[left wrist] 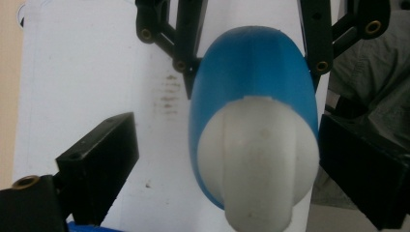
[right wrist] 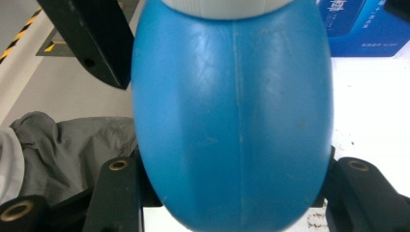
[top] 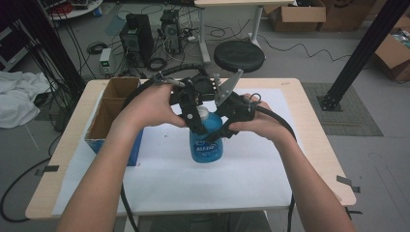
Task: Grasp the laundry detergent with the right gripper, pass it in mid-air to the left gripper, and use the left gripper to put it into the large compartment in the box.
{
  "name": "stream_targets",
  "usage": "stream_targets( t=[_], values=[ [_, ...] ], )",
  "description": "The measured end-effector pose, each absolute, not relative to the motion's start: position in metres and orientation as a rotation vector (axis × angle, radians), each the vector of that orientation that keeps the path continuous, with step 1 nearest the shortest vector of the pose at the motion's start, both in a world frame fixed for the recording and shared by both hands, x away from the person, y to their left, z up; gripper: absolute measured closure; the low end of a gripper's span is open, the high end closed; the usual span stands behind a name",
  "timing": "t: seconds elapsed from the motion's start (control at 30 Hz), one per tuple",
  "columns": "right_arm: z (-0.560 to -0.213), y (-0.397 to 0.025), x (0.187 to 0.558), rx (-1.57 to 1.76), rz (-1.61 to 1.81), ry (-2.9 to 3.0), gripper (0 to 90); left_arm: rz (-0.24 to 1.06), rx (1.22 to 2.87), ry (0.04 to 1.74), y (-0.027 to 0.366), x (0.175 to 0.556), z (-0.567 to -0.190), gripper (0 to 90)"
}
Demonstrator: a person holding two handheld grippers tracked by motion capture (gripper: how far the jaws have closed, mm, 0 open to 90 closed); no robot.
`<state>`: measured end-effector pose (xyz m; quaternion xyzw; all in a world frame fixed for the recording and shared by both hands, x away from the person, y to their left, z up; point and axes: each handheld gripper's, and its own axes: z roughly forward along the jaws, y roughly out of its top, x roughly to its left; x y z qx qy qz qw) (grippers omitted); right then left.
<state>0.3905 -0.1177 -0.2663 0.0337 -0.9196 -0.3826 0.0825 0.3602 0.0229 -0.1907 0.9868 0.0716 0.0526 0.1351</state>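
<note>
A blue bottle point(top: 207, 142) with a white cap point(left wrist: 256, 159) stands upright at the centre of the high view on the bench point(top: 309, 121). The right tongs point(top: 223, 126) clamp its body; the left tongs point(top: 196, 121) gape wide around its cap.

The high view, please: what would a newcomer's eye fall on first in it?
The blue bottle with its white cap, upright on the white sheet near the table's middle, draws the eye first. The left gripper and the right gripper meet around its upper part, with the left gripper's jaws standing apart beside the cap in its own view. An open cardboard box with a blue side stands at the table's left.
</note>
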Motion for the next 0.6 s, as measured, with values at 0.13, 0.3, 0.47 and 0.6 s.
stream_targets(
  t=[0.13,0.3,0.47,0.6],
  values=[
    [-0.2659,-0.1178,0.3901,0.096,-1.144,-2.749,44.1,0.135,2.859,0.198,0.0226,0.3594,-0.1917,14.6],
    [-0.2652,-0.1189,0.3899,0.101,-1.149,-2.744,44.1,0.141,2.843,0.212,0.0236,0.3589,-0.1917,15.8],
    [-0.2651,-0.1185,0.3891,0.094,-1.147,-2.744,44.1,0.141,2.841,0.202,0.0219,0.3584,-0.1925,16.3],
    [-0.2648,-0.1182,0.3889,0.093,-1.15,-2.745,44.1,0.139,2.827,0.202,0.0214,0.3578,-0.1922,17.6]
  ],
)
